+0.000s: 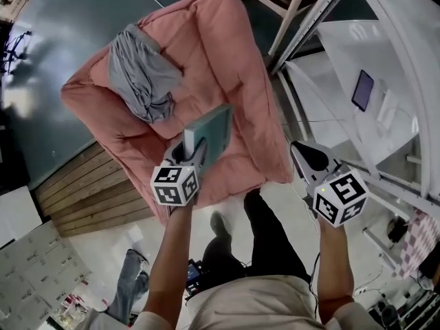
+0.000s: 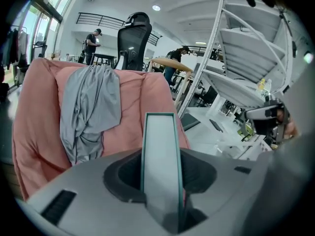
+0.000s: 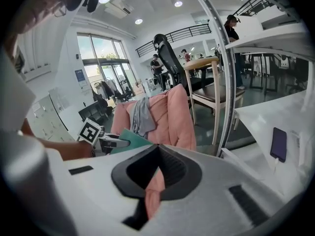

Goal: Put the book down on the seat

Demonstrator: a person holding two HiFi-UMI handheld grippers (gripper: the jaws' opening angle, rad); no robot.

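A thin teal book stands on edge above the front of the pink cushioned seat, and my left gripper is shut on its near end. In the left gripper view the book's pale page edge runs straight out between the jaws, with the seat behind it. A grey garment is draped over the seat's back and cushion. My right gripper hangs off the seat's right front corner, shut and holding nothing. In its own view the right gripper faces the seat and the book.
A white metal shelving frame stands to the right, with a dark phone on a shelf. A wooden chair stands behind the seat. Wooden floor planks lie to the left. The person's legs are just in front of the seat.
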